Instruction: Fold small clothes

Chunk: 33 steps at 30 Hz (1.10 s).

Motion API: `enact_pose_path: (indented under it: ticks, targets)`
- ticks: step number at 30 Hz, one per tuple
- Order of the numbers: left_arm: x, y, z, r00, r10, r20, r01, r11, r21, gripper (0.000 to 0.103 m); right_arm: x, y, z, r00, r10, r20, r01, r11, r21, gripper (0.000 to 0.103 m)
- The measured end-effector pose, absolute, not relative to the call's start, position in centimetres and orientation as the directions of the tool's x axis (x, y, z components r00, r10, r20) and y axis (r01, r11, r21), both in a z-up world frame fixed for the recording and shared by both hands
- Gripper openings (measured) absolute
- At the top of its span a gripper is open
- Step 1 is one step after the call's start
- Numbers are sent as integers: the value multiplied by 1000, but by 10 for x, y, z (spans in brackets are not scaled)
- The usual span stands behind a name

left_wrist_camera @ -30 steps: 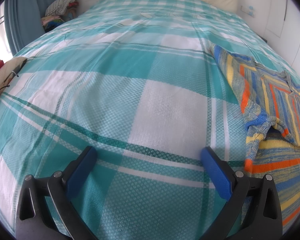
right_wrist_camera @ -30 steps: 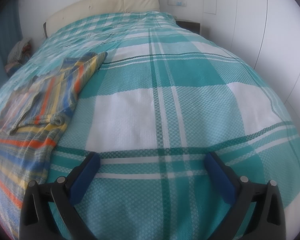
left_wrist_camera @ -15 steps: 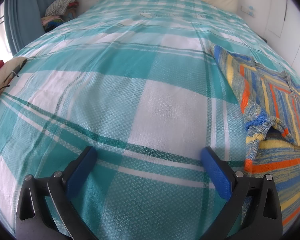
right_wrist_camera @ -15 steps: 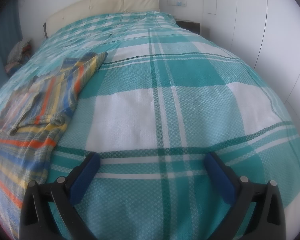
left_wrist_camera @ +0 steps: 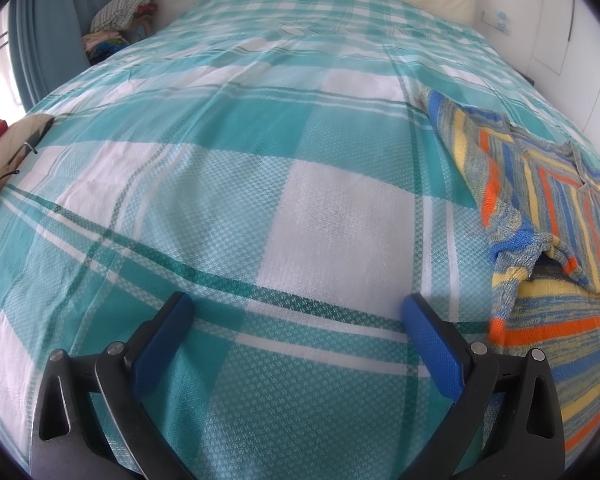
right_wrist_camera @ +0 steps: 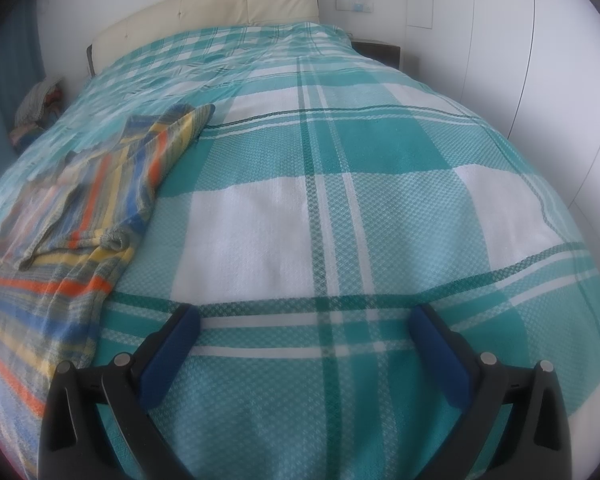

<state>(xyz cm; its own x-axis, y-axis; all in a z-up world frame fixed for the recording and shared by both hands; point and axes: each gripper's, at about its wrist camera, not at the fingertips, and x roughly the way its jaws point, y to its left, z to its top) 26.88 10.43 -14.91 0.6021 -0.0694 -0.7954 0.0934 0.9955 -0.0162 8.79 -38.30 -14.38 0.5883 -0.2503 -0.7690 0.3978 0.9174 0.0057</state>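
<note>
One view alone, the left gripper's [left_wrist_camera: 294,308], shows curtains [left_wrist_camera: 48,20]

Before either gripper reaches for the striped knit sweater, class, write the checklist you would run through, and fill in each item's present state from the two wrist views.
1. Left gripper open and holding nothing: ok.
2. Right gripper open and holding nothing: ok.
3. Striped knit sweater lying on the plaid bedspread, nothing on top of it: ok.
4. Sweater spread flat for the first fold: not ok; one sleeve lies doubled over the body, with a raised cuff.
5. Whole sweater in view: not ok; both views cut it off at the frame edge.
6. Either gripper touching the sweater: no, both are beside it over bare bedspread; ok.
</note>
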Motion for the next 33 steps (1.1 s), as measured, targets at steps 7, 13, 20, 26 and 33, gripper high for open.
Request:
enact_pose_path:
  ticks: [7,13,20,26,33]
  targets:
    - [269,104,-149,602,-69,-795,93,995,-16,103,88,-383,-144,589,-249,-769,398,917,8,103]
    - [269,104,-149,602,-69,-795,93,995,-16,103,88,-383,-144,590,-248,-769,398,917,9,103]
    - [269,104,-149,602,-70,-795,93,995,-16,103,87,-383,-144,590,-248,-769,398,917,9,103]
    - [269,104,-149,602,-69,-795,93,996,-16,103,87,-383,-144,588,-249,-769,398,917,7,103]
    - [269,104,-149,602,-69,-795,93,996,-16,103,88,-383,-143,587,-246,-771,397,918,10,103]
